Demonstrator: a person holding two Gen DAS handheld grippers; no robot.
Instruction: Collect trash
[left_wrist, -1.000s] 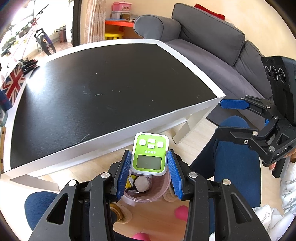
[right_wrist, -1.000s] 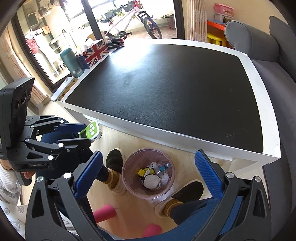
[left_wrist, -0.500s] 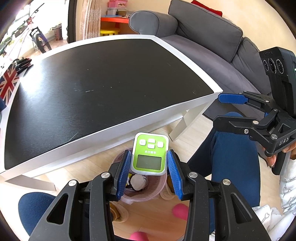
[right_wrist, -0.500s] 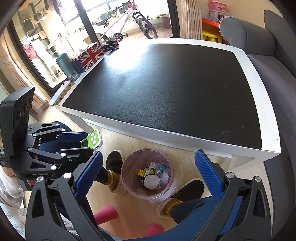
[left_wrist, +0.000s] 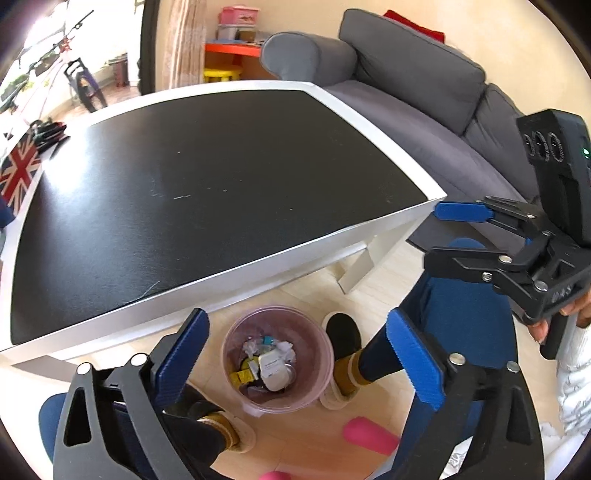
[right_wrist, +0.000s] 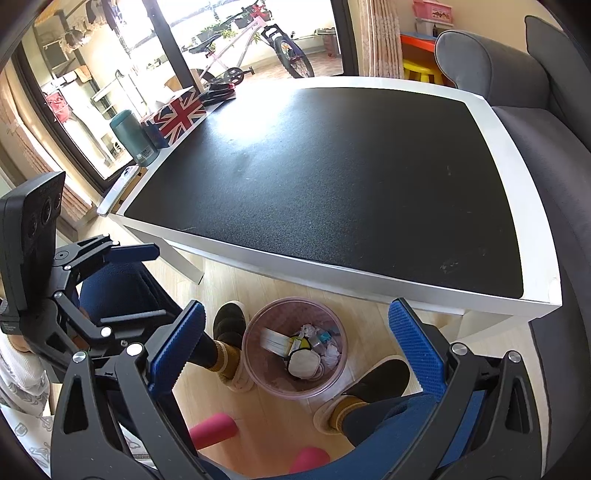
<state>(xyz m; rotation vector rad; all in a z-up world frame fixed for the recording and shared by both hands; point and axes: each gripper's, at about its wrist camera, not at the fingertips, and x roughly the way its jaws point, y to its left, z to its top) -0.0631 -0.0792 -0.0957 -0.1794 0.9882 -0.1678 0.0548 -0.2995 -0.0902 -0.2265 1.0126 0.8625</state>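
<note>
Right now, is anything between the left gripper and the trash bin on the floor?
Nothing visible. The left gripper, jaws just opened and empty, hangs directly over the pink bin, and a white device already lies face down inside it.

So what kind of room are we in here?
Most likely a home living room: a grey sofa beside a low black-topped table, a bicycle by the glass door, and a child's yellow stool in the corner.

Translucent pink plastic bin (left_wrist: 277, 354) is showing crumpled paper inside; the table (left_wrist: 207, 192) top is looking matt black, its white frame glossy.
</note>
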